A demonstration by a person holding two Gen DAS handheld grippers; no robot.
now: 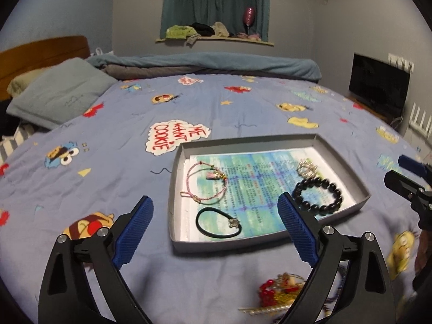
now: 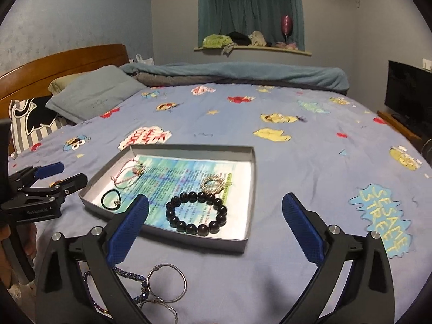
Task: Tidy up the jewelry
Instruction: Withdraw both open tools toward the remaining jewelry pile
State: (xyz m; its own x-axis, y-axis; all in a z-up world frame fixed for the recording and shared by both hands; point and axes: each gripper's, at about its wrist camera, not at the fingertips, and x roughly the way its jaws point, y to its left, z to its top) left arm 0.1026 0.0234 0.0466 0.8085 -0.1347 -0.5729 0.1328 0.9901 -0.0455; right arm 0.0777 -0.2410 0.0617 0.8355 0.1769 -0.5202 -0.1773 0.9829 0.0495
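A shallow grey tray [image 1: 175, 189] lies on the bed and holds a pink cord bracelet [image 1: 210, 175], a black hair tie [image 1: 199, 225], a dark bead bracelet [image 1: 305, 186] and a small gold piece [image 1: 306, 168]. My left gripper [image 1: 215, 198] hovers open over the tray's near left part, nothing between its pads. My right gripper [image 2: 215, 198] hovers open above the bead bracelet [image 2: 189, 226] in the tray [image 2: 251, 189], also empty. On the sheet in front lie red and gold jewelry [image 1: 278, 291], silver bangles [image 2: 185, 280] and a purple bead chain [image 2: 129, 274].
The bed has a blue cartoon sheet [image 1: 108, 140], pillows [image 1: 62, 91] at the far left and a rolled blanket [image 1: 216, 64] at the back. A TV [image 2: 407, 94] stands at the right. Each gripper shows at the edge of the other's view.
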